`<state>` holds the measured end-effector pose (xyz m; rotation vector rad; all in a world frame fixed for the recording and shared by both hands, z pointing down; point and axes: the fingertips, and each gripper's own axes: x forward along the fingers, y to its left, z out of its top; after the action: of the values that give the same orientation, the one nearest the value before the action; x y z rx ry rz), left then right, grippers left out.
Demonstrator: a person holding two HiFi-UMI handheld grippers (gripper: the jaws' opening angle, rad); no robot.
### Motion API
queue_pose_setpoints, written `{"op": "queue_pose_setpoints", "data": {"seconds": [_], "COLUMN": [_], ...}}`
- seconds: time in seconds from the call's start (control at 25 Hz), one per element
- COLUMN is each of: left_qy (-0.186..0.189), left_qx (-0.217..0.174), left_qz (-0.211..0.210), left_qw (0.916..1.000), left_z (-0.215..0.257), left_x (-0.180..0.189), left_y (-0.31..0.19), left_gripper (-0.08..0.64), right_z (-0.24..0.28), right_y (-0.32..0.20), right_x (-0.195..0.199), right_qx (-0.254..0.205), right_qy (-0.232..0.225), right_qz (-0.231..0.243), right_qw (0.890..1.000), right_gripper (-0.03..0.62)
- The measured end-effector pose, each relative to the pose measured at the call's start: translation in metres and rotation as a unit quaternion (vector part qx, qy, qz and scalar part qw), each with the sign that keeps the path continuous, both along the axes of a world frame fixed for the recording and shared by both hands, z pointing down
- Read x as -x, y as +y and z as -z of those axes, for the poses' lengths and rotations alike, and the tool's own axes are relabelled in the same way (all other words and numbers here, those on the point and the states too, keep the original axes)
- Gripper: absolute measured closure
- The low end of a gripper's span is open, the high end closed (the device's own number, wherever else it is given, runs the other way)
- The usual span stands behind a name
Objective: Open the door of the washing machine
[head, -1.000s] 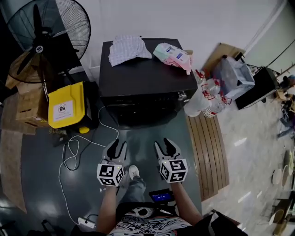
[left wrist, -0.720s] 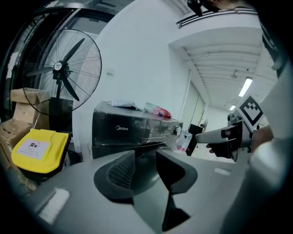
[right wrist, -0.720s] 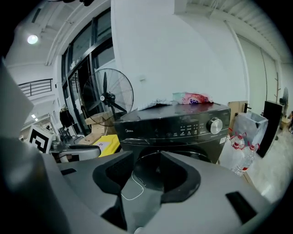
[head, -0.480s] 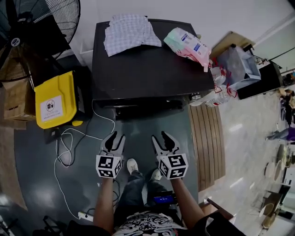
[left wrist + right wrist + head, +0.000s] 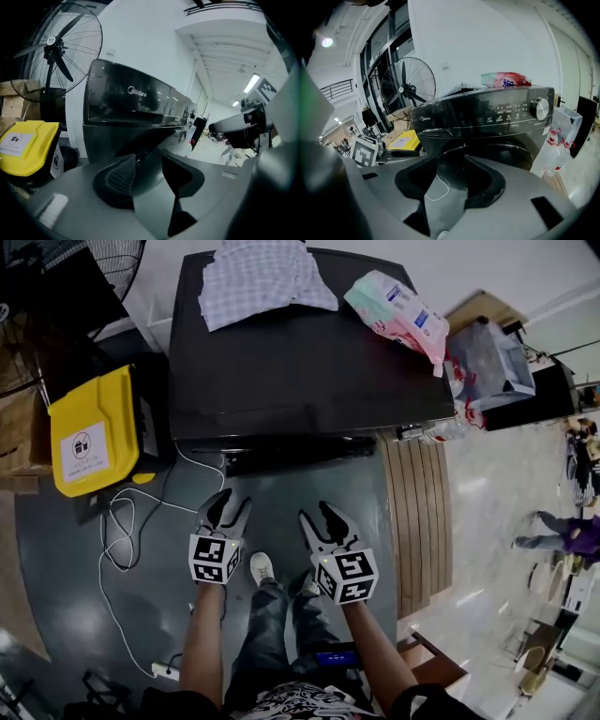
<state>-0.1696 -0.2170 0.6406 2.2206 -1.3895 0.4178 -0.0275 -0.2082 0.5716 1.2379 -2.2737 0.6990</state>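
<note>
– Straight ahead of you, on the grey floor (image 5: 56, 568), stands the black washing machine (image 5: 309, 362), its front facing you. How far along is the task?

– Barely begun, by the look of it. In the right gripper view the round door (image 5: 506, 152) sits below the control panel and appears shut against the front. Neither of your grippers touches it.

– And the grippers themselves?

– Both hang low over the floor, short of the machine. Your left gripper (image 5: 225, 507) is spreading its fingers wider, with nothing between them. Your right gripper (image 5: 319, 519) has its fingers parted and empty.

– So what is left for you?

– All of it, I judge: reach the door's edge or handle, take hold, and swing it outward.

– Describe the surface and the room.

– The machine's flat top serves as the surface. A checked cloth (image 5: 262, 277) lies at its back left and a pink packet (image 5: 398, 307) at its back right. A yellow bin (image 5: 89, 432) stands just left of the machine, with a standing fan (image 5: 58, 47) beyond it. A white cable (image 5: 122, 531) loops over the floor near your left gripper. To the right are wooden slats (image 5: 417, 512) and a clear bag (image 5: 492, 357). A white wall rises behind.
</note>
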Motion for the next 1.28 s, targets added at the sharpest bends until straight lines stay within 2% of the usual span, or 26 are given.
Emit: {"op": "queue_pose_setpoints", "data": {"seconds": [0.2,0.32,0.48,0.6,0.76,0.96,1.28], "left_qy": [-0.001,-0.011,-0.022,-0.03,-0.027,-0.021,-0.042], "left_qx": [0.005,0.005,0.005,0.009,0.013,0.02,0.047], "left_qz": [-0.01,-0.034,-0.075,-0.101,-0.128,-0.123,-0.129], "left_qw": [0.9999,0.9993,0.9969,0.9944,0.9913,0.992,0.9897], "left_z": [-0.036,-0.055,-0.071,-0.08,-0.082,-0.082,-0.083], "left_x": [0.003,-0.002,-0.014,-0.018,-0.021,-0.022,-0.024], "left_y": [-0.025,-0.041,-0.056,-0.059,-0.06,-0.059,-0.051], "left_gripper": [0.35,0.322,0.327,0.374,0.368,0.38,0.39], "right_z": [-0.028,-0.043,-0.059,-0.066,-0.066,-0.065,-0.062], "right_y": [-0.004,-0.004,-0.002,0.003,0.008,0.013,0.021], "right_x": [0.0,-0.001,-0.002,-0.005,-0.008,-0.012,-0.005], "right_qx": [0.013,0.021,0.03,0.039,0.038,0.042,0.05], "right_qy": [0.001,0.0,-0.001,-0.002,0.002,-0.004,-0.014], "right_qz": [-0.006,-0.01,-0.011,-0.01,-0.008,-0.013,-0.006], "right_qw": [1.0,1.0,0.999,0.999,0.999,0.999,0.999], "right_gripper": [0.408,0.408,0.408,0.408,0.408,0.413,0.416]}}
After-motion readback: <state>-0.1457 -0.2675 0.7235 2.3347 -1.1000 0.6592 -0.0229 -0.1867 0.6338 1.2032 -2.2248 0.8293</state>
